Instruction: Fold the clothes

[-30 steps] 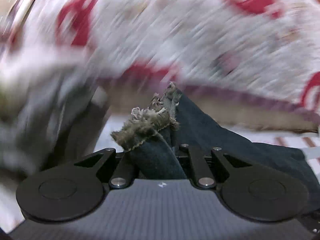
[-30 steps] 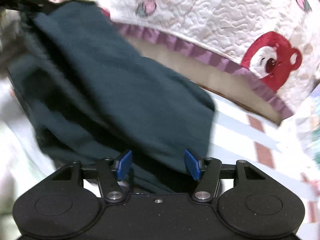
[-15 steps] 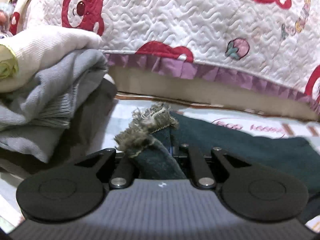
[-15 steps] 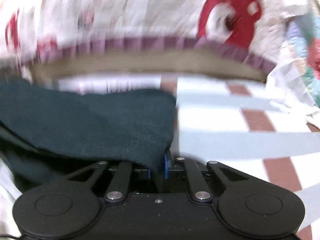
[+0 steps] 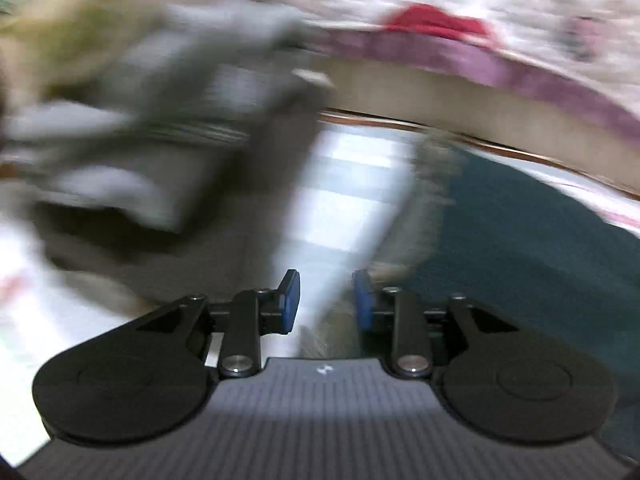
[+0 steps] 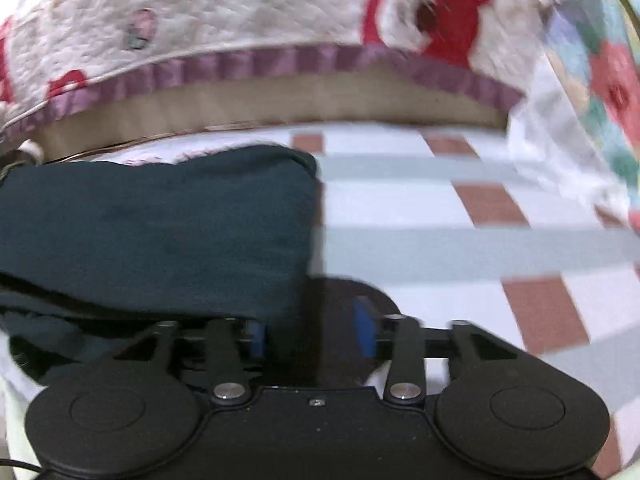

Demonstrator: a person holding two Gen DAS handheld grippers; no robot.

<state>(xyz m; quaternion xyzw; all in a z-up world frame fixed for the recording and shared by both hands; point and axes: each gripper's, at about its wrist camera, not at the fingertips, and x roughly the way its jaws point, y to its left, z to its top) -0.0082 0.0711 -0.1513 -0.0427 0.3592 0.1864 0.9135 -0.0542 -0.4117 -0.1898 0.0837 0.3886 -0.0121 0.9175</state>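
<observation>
A dark teal garment (image 6: 160,224) lies folded flat on the checked sheet; in the left wrist view it (image 5: 528,240) spreads to the right, its frayed pale hem (image 5: 432,184) blurred. My left gripper (image 5: 326,300) is open, blue pads apart, with the frayed hem lying loose just in front of the right pad. My right gripper (image 6: 310,334) is open too; the garment's right edge lies over its left pad, and the right pad stands free above the sheet.
A pile of grey and cream clothes (image 5: 140,120) sits at the left in the left wrist view. A white quilt with red bears (image 6: 280,12) and a purple frill hangs behind. The checked sheet (image 6: 460,220) stretches to the right, with a floral cloth (image 6: 600,100) at its far edge.
Both grippers were shut on the teal garment and have opened. The garment came down from hanging and now lies flat on the sheet. The left view has swung and blurred.
</observation>
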